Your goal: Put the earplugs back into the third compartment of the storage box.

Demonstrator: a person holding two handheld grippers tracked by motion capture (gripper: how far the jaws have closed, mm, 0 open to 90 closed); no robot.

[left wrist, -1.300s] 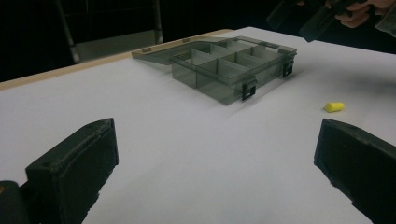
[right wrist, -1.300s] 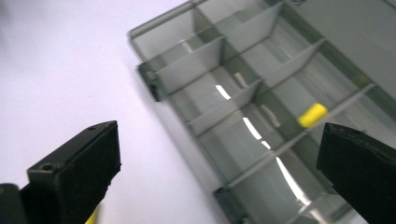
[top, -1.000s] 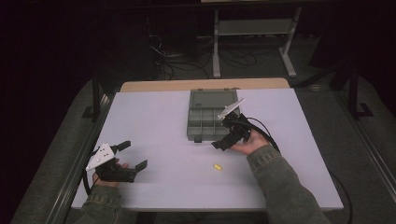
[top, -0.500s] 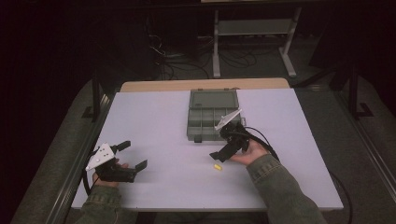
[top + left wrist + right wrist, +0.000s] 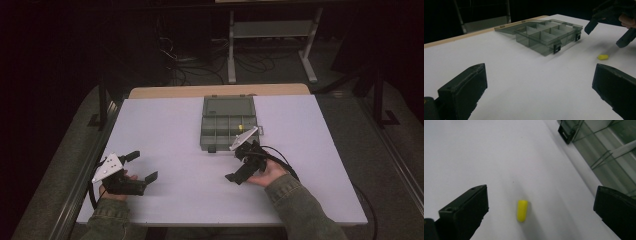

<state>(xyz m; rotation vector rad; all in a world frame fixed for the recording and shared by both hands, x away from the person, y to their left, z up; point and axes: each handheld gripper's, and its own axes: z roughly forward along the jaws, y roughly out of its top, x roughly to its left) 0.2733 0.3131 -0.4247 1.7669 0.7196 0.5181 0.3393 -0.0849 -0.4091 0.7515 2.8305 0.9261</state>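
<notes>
A small yellow capsule-shaped piece (image 5: 522, 210) lies on the white table (image 5: 170, 130), between the wide-apart jaws of my right gripper (image 5: 540, 220), which hovers just above it, open. From the left gripper view the piece (image 5: 603, 57) lies under the right gripper (image 5: 607, 33). In the high view the right gripper (image 5: 236, 165) is just in front of a grey see-through compartment box (image 5: 227, 125) whose lid lies open. My left gripper (image 5: 142, 166) rests open at the front left, holding nothing.
The box (image 5: 549, 35) has several divided compartments and two black latches (image 5: 557, 47) on its near wall. Its corner (image 5: 604, 150) lies to the right of the right gripper. A metal shelf frame (image 5: 272, 30) stands on the dark floor beyond the table.
My right gripper has moved from the box's front edge toward the person and down over the yellow piece. The left gripper has stayed put.
</notes>
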